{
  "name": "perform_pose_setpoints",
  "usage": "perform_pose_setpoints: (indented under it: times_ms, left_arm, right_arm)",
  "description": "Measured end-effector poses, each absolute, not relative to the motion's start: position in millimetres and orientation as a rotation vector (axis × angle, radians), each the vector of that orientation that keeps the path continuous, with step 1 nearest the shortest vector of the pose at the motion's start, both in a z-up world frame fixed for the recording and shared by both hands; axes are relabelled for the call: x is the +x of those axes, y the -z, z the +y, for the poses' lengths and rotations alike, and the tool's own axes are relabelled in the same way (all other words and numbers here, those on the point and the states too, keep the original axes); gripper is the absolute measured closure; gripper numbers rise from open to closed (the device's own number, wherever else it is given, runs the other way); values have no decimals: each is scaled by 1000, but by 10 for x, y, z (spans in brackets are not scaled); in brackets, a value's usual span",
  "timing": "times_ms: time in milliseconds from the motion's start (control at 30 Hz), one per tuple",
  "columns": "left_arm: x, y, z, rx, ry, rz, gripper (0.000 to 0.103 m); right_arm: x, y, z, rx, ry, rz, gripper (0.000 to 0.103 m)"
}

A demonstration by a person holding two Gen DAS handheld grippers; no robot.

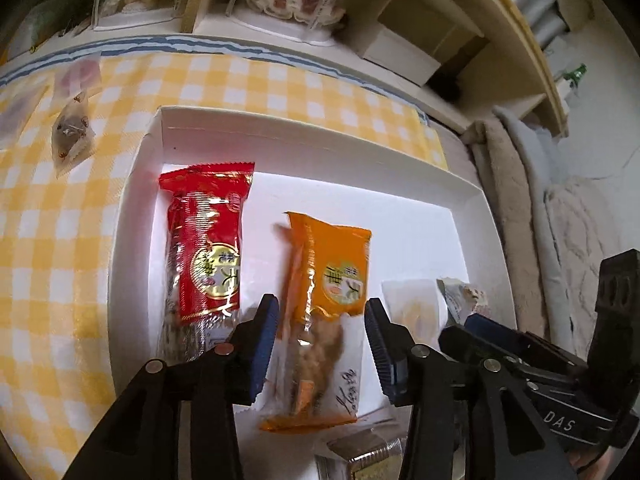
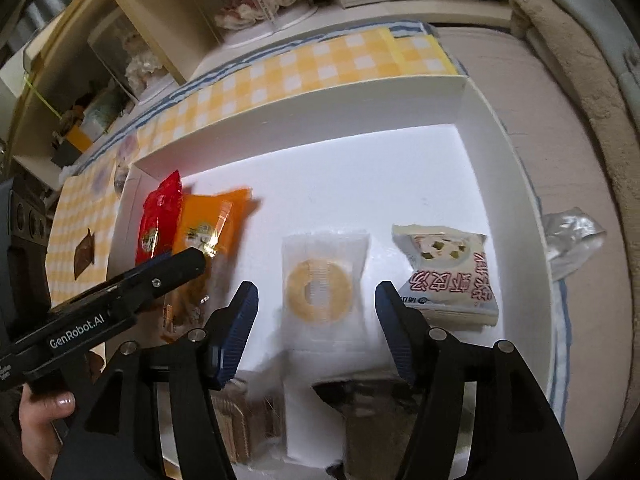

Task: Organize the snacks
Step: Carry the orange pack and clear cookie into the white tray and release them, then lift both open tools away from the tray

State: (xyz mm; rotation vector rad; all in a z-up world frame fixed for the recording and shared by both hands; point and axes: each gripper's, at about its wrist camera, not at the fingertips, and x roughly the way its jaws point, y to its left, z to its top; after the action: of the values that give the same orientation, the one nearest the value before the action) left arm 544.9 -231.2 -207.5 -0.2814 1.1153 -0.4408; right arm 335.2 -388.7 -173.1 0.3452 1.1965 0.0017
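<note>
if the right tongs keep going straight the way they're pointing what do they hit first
Most likely the clear packet with the ring-shaped biscuit, lying flat on the white tray. It sits right between the open right tongs in their own view, though depth is hard to judge.

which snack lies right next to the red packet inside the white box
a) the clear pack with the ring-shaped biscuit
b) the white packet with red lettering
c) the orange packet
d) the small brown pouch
c: the orange packet lies beside the red packet at one end of the white box; the ring biscuit pack and white packet with red lettering lie farther along, and the brown pouch is outside on the checked cloth.
</note>
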Motion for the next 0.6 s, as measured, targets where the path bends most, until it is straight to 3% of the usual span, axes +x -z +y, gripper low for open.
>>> perform_pose_setpoints:
  times_ms: [367,600]
  left_arm:
    - [5086,1787,-2294,-233,485,1086,53]
    - [5007,1802,-2350,-169,480,1144,59]
  right_arm:
    - [3188,1634,-3916,310,4,1202,37]
    - [3121,1531,-3921,297,8,1178,32]
